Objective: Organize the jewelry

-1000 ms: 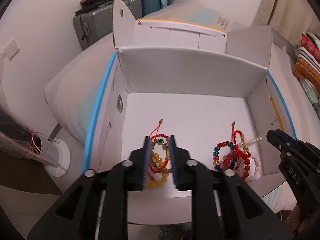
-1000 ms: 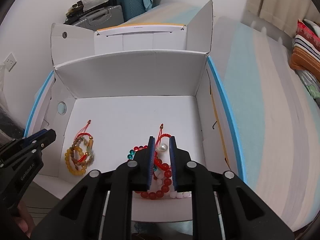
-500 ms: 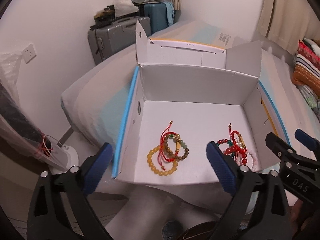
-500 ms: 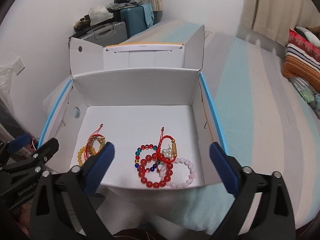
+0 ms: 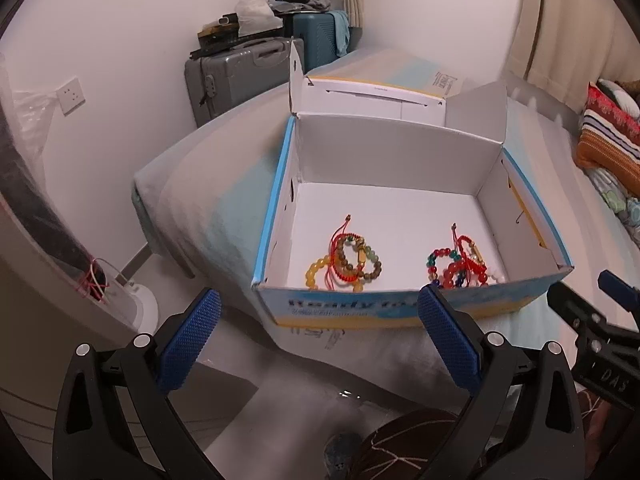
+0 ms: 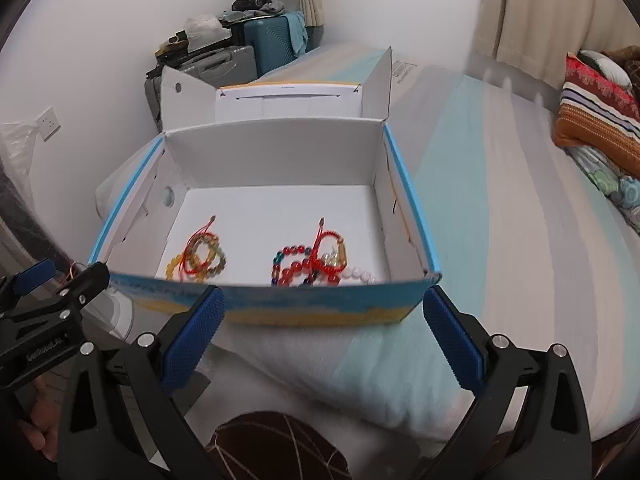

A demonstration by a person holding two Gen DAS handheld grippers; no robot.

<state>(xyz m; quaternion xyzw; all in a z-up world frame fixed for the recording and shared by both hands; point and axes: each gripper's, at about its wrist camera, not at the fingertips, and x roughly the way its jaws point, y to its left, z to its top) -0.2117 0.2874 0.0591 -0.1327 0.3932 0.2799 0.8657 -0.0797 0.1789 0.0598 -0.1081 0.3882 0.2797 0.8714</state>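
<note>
Two heaps of beaded bracelets were seen on the white floor of an open cardboard box (image 5: 384, 312), which was set on a bed (image 6: 500, 240). In the left wrist view the yellow and olive heap (image 5: 346, 266) lay at the centre of the frame, and the red and multicoloured heap (image 5: 460, 266) lay to the right of centre, near the front wall of the box. The two heaps were kept well apart.

The left gripper (image 5: 318, 336) was held wide open in the lower part of its frame, in front of the box, with nothing between the blue pads (image 5: 188, 340). The right gripper (image 6: 322, 336) was spread in the same way and was also empty. Their jaws had just been opening, and no bracelet was carried between them.

The bracelets were judged to be light and limp, since the beads are strung on cord and will hang and swing when lifted. The round beads are probably smooth, so a pinch on one bead alone could slip. A hold across several strands at once, or on the red knotted cord, was judged more secure. The loops overlap, so one bracelet may drag its neighbours.
</note>
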